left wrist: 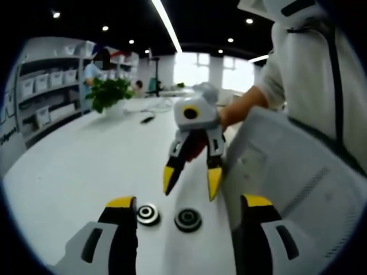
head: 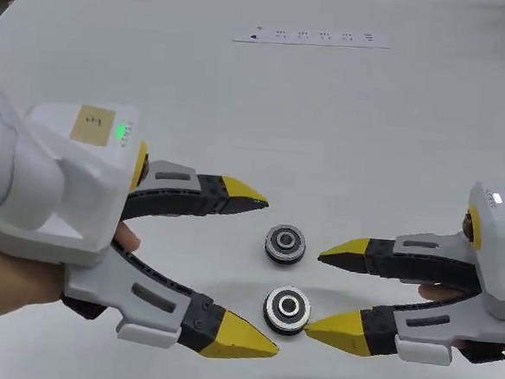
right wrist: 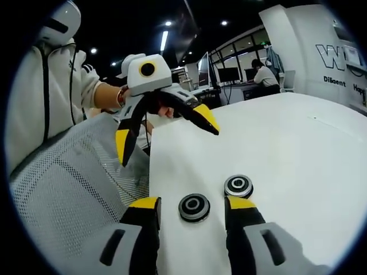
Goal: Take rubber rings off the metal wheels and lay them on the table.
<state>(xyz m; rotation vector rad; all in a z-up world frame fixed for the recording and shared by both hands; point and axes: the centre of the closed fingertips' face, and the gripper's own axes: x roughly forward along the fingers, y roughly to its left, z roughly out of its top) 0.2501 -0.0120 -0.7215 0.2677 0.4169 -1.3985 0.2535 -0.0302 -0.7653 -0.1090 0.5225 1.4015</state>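
Observation:
Two small metal wheels with black rubber rings lie flat on the white table (head: 369,137): a far wheel (head: 284,244) and a near wheel (head: 287,309). My left gripper (head: 268,276) is open wide, its yellow tips spanning both wheels from the left without touching them. From the right, my right gripper (head: 314,294) is open, its tips just short of the near wheel. In the right gripper view the near wheel (right wrist: 194,207) sits between my own jaws and the far wheel (right wrist: 238,185) beside the right one. Both wheels (left wrist: 148,214) (left wrist: 188,219) show in the left gripper view.
A printed paper strip (head: 313,38) lies far back on the table. The table's near edge runs just below the grippers. A mesh chair back (right wrist: 69,189) stands by that edge, next to the person. A potted plant (left wrist: 109,91) stands far off.

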